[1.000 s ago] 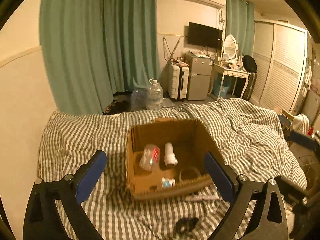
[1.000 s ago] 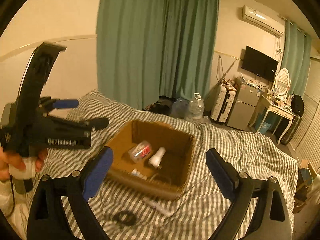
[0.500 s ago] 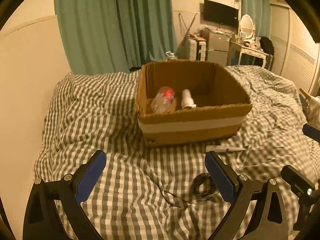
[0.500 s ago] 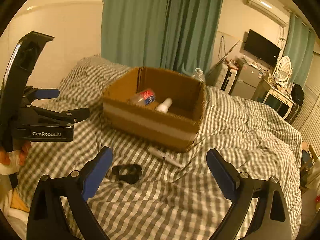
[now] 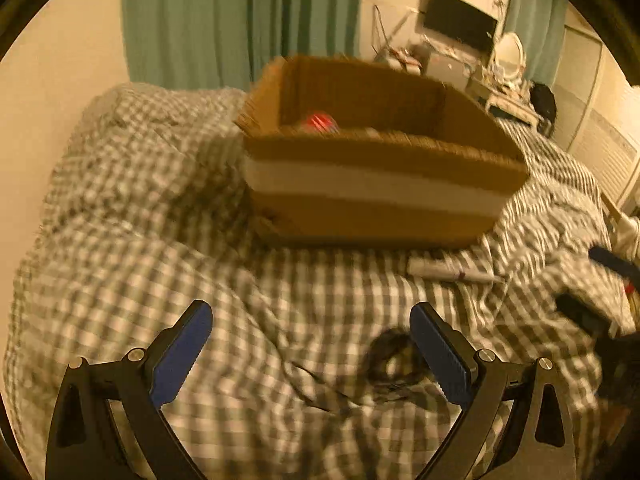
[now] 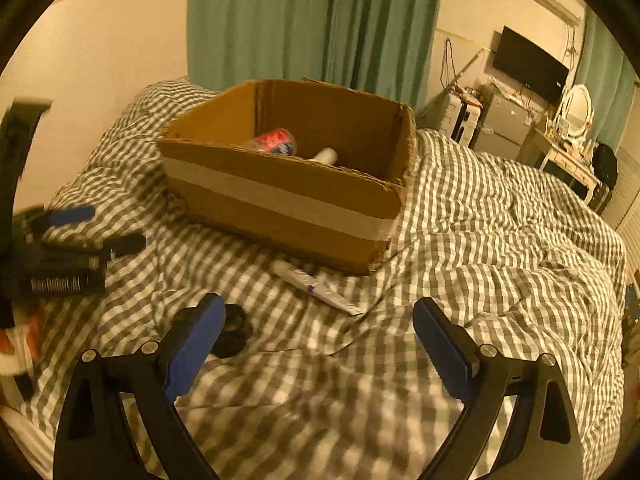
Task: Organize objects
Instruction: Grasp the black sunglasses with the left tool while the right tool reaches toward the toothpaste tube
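Observation:
An open cardboard box [image 5: 372,184] [image 6: 280,204] with a white tape band sits on the checked bedspread. Inside lie a clear bottle with a red label [image 6: 274,140] and a white bottle [image 6: 326,155]. A white tube [image 5: 448,270] [image 6: 316,286] lies on the bed just in front of the box. A small black coiled item [image 5: 390,360] [image 6: 234,330] lies nearer me. My left gripper [image 5: 310,344] is open and empty, low over the bed; it also shows in the right wrist view [image 6: 92,228]. My right gripper [image 6: 318,332] is open and empty above the bedspread.
The checked bedspread [image 6: 500,240] is rumpled all round the box. A wall [image 5: 52,100] and green curtains [image 6: 312,20] stand behind the bed. Suitcases, a fridge, a TV [image 6: 528,64] and a dressing table stand at the far right.
Both grippers have dropped lower and moved closer to the box and the items in front of it. The box now fills more of both views. Both stay open.

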